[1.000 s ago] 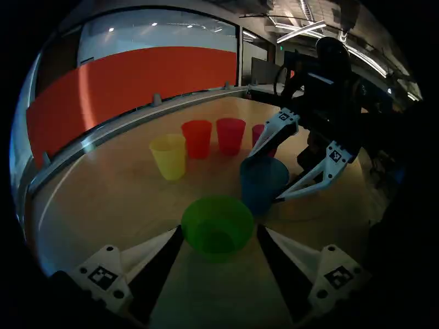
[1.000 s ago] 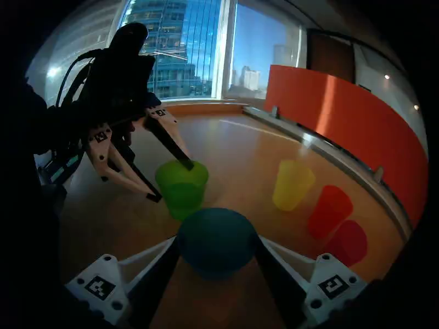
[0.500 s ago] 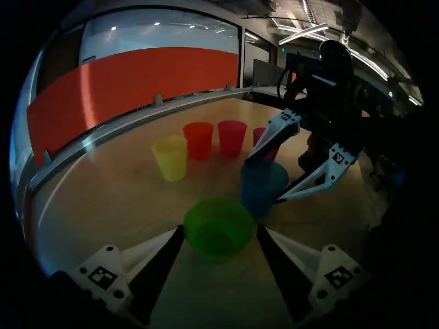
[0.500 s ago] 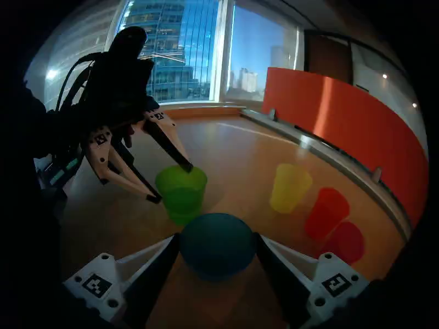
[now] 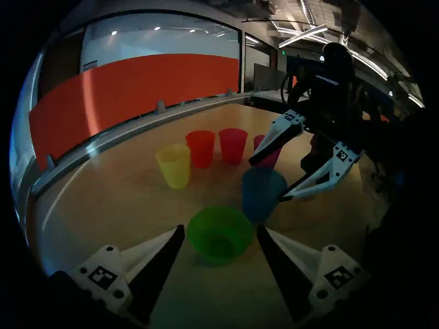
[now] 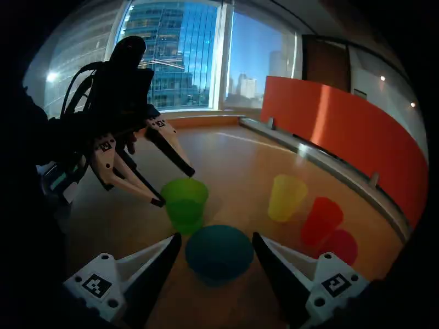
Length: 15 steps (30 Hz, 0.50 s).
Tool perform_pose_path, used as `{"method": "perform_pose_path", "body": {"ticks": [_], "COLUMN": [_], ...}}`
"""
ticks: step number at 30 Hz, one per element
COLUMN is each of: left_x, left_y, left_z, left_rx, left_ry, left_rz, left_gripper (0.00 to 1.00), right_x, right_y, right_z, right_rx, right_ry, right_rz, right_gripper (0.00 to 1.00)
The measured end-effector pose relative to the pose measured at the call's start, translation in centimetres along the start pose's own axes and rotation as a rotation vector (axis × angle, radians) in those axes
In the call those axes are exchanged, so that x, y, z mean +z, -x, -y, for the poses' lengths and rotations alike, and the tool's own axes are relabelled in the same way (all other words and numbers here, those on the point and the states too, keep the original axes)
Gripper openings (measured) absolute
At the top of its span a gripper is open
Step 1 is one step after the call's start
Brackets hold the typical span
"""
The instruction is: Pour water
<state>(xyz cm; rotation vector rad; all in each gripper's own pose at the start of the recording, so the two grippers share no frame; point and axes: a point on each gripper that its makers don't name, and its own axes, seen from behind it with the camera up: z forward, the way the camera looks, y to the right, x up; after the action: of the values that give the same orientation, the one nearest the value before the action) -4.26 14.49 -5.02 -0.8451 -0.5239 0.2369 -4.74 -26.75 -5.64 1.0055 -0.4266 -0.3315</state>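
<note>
A green cup (image 5: 219,234) stands upright on the wooden table (image 5: 110,203), between the fingertips of my left gripper (image 5: 219,227). The gripper is open, with a thin gap on each side of the cup. Just behind it stands a blue cup (image 5: 262,192), with the right gripper (image 5: 268,181) open around its rim. In the right gripper view the blue cup (image 6: 218,253) sits between the open fingers of my right gripper (image 6: 217,236) without touching them. Beyond it, the left gripper (image 6: 174,189) hovers at the rim of the green cup (image 6: 185,204). I cannot tell whether either cup holds water.
A yellow cup (image 5: 174,164), an orange-red cup (image 5: 200,148), a red cup (image 5: 233,145) and a magenta cup (image 5: 269,151) stand in a row farther back. An orange wall panel (image 5: 137,82) runs along the table's far edge. A person's dark shape (image 6: 110,98) holds the left gripper.
Both grippers have risen and drawn back a little, so each cup sits lower in its view. Small gaps now show between the fingers and the cups. The cups have stayed in place.
</note>
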Motion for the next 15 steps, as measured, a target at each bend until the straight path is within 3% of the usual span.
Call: {"method": "perform_pose_path", "body": {"ticks": [15], "left_x": [-2.1], "left_y": [-1.9], "left_z": [-0.3], "left_rx": [-0.001], "left_ry": [-0.062], "left_rz": [-0.080], "left_gripper": [0.98], "right_x": [-3.5], "right_y": [-1.6], "right_z": [0.3], "right_rx": [0.044], "right_ry": [0.055], "right_rz": [-0.085], "right_gripper": [1.00]}}
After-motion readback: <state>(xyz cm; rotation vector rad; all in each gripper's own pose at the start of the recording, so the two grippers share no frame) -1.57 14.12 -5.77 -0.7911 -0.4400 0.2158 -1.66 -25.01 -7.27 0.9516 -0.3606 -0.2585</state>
